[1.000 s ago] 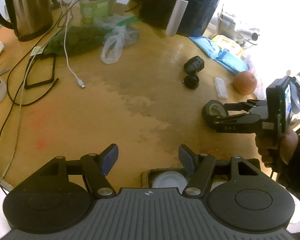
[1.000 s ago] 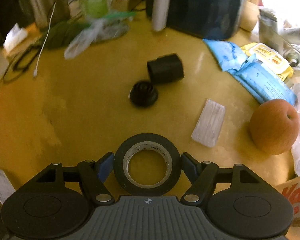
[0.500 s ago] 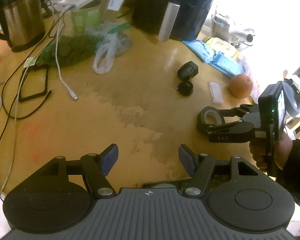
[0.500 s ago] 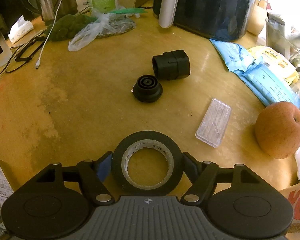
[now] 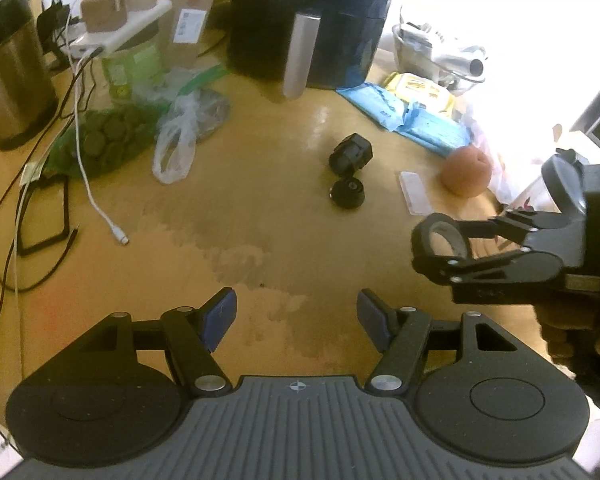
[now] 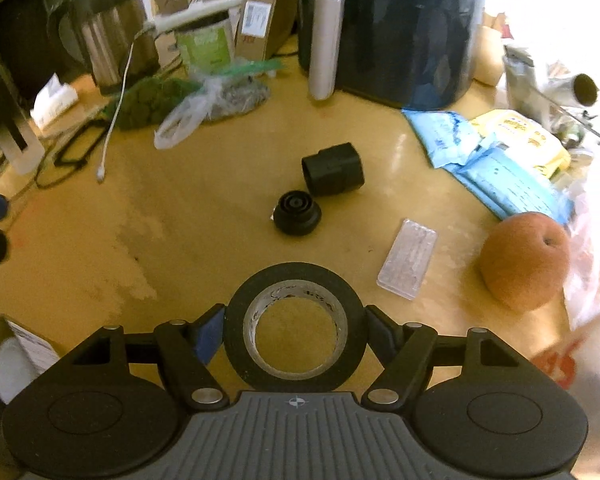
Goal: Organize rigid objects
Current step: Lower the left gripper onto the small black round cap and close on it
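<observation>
My right gripper (image 6: 296,328) is shut on a black roll of tape (image 6: 240,320), held flat above the wooden table (image 6: 200,220). In the left wrist view the right gripper (image 5: 440,244) with the tape roll (image 5: 420,236) is at the right. My left gripper (image 5: 296,316) is open and empty above the table's near middle. A black cylinder (image 6: 334,169) lies on its side beside a black round cap (image 6: 296,213). A clear plastic case (image 6: 407,258) lies to their right; all three also show in the left wrist view: the cylinder (image 5: 350,155), the cap (image 5: 348,193), the case (image 5: 414,193).
An orange fruit (image 6: 524,260) sits at the right, blue and yellow packets (image 6: 496,164) behind it. A dark air fryer (image 6: 404,28), kettle (image 5: 12,76), green tub (image 5: 134,64), plastic bags (image 5: 180,132) and cables (image 5: 96,200) line the back and left.
Both grippers have risen and pulled back from the table. The right gripper still holds the tape roll and has lifted it higher.
</observation>
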The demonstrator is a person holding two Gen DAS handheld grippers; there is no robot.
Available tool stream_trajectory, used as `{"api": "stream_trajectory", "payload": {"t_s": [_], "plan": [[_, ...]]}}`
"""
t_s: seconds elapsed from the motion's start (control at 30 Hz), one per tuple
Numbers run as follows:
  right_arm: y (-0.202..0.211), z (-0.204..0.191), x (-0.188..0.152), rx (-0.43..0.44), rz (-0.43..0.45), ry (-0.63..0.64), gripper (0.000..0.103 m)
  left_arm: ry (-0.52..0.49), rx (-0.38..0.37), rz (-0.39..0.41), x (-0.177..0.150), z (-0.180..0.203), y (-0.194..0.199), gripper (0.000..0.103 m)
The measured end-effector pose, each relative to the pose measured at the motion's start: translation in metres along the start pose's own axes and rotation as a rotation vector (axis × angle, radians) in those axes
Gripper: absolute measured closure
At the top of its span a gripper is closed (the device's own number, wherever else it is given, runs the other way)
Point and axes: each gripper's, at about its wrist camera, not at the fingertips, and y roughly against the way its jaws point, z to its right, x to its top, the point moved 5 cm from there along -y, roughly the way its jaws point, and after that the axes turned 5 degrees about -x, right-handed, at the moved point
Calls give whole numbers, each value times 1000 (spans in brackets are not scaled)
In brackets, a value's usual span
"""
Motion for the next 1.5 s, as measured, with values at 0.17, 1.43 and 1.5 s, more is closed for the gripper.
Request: {"api": "stream_trajectory", "payload": {"t_s": [0.17,1.43,1.5], "plan": [[21,4,-2,5,24,-41,28,-40,-3,8,11,6,-6,37],[85,34,-53,-68,52,-344,28,-309,-27,64,63,57,-102,37],[87,35,-56,-75,49,-354,28,-318,-31,60,65,60,-111,37]]}}
